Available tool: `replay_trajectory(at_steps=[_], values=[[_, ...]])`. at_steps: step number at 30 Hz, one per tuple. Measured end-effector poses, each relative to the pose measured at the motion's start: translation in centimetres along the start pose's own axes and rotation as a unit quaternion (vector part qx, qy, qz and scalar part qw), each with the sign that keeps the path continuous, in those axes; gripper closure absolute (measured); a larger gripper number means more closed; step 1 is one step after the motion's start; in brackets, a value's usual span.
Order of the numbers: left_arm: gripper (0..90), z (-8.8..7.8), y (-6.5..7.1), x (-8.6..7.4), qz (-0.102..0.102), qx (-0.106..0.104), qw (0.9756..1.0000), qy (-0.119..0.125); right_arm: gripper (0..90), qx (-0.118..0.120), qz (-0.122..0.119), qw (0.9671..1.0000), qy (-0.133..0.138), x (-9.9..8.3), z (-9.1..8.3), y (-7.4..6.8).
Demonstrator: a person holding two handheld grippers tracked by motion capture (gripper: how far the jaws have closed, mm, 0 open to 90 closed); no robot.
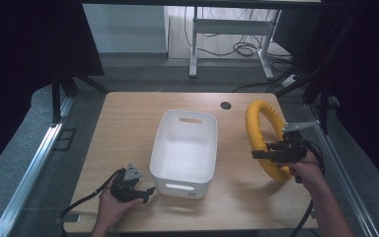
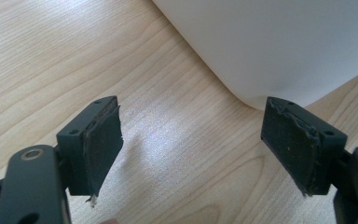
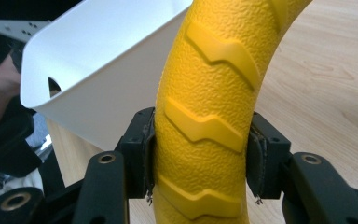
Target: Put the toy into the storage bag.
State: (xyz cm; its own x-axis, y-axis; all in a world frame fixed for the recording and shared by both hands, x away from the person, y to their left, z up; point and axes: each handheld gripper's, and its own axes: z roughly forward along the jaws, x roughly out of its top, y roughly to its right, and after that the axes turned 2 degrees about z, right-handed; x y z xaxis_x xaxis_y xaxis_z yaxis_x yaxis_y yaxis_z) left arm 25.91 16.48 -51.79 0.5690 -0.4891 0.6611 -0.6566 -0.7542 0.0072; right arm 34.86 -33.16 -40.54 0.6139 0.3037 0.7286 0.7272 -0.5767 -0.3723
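A yellow textured ring [image 1: 262,138] stands tilted at the table's right side. My right gripper [image 1: 259,155] is shut on its near arc; in the right gripper view both pads press the ring [image 3: 205,116] from either side. A white plastic bin [image 1: 185,150] with handle slots sits mid-table and looks to hold nothing. My left gripper [image 1: 149,191] rests low at the bin's near-left corner, open, with bare wood between its pads [image 2: 100,142]. The bin's rounded corner [image 2: 279,46] lies just beyond them.
The wooden table [image 1: 128,128] has a round cable hole [image 1: 225,105] at the back. Dark curtains flank both sides. A white desk frame and cables [image 1: 246,47] stand on the floor behind.
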Motion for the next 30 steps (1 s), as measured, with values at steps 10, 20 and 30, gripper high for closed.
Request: replay_trajectory(at_steps=[10,20,30], values=[[20.4,0.0,0.0,0.0,0.000,0.001,1.0000,0.000,51.0,0.003,0.001,0.9996,0.028,0.1,-0.4,0.1],[20.4,0.0,0.0,0.0,0.001,0.002,1.0000,-0.002,51.0,-0.001,0.004,0.9978,0.067,1.0,-1.2,-0.1],[20.4,0.0,-0.1,0.0,0.002,0.001,1.0000,-0.001,50.9,0.004,-0.013,0.9958,0.090,1.8,-1.2,-0.9]])
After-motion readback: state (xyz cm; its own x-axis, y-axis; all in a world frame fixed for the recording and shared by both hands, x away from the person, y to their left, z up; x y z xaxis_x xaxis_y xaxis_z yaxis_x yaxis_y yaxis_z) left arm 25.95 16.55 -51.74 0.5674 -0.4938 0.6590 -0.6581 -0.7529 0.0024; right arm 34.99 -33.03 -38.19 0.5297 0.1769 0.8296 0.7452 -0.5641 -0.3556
